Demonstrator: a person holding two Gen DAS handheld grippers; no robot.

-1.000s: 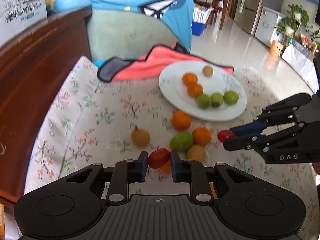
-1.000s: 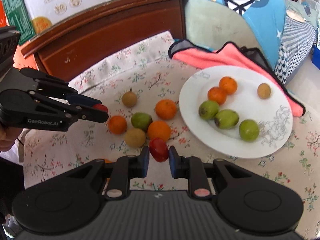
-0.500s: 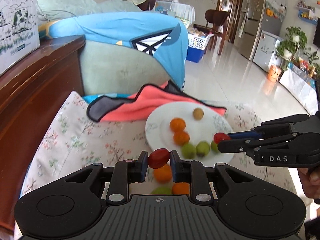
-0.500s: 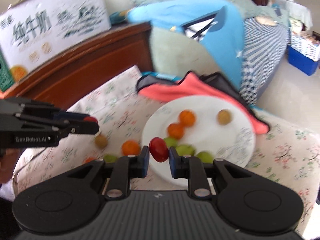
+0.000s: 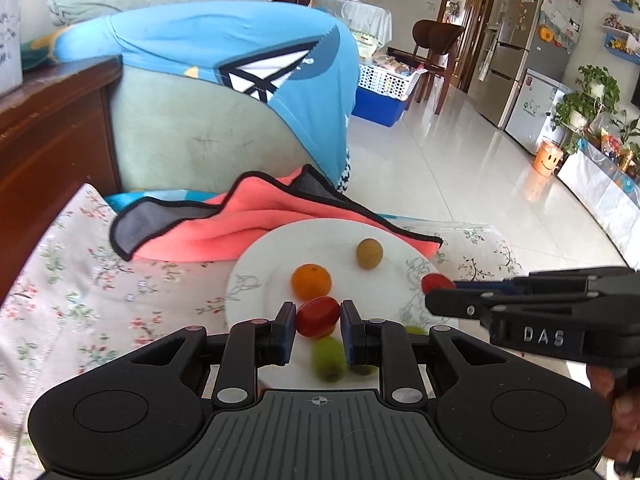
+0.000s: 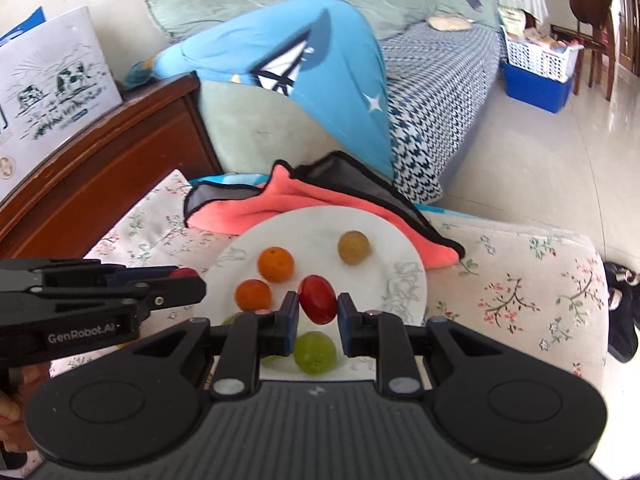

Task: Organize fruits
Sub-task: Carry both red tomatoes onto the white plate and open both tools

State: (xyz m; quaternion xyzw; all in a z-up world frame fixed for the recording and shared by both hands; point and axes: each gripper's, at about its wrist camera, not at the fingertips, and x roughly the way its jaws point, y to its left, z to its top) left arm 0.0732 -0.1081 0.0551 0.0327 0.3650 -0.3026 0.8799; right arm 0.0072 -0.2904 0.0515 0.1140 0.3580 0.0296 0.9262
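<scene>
Left wrist view — gripper: the left gripper (image 5: 318, 320) is closed on a red cherry tomato (image 5: 317, 316), pads against its two sides; it hangs above the near part of the white plate (image 5: 256, 264).
Left wrist view — other tool: the right gripper (image 5: 438, 285) comes in from the right with a second red tomato (image 5: 435, 282) pinched at its tip, over the plate's right rim.
Left wrist view — on the plate: an orange fruit (image 5: 311, 280), a brownish round fruit (image 5: 369, 253), green fruits (image 5: 329, 358) blurred below the fingers; a pink cloth (image 5: 240, 228) lies tucked under the far rim.
Right wrist view — gripper: the right gripper (image 6: 318, 307) clamps its red tomato (image 6: 317, 299) at the waist, long axis near upright, above the plate (image 6: 404, 276).
Right wrist view — other tool: the left gripper (image 6: 188, 280) reaches in from the left, a bit of red showing at its tip, beside the plate's left rim.
Right wrist view — fruit below: two orange fruits (image 6: 275, 264), a brownish one (image 6: 353, 247), a green one (image 6: 315, 352) directly under the fingers.
Handling — judgement: these tomatoes look light, smooth-skinned and soft; a hard squeeze would likely split them, and a loose one could let them slip; holding across the widest part, as now, seems best.
Placing — judgement: round fruit will roll — lower close to a bare patch of plate before letting go.
</scene>
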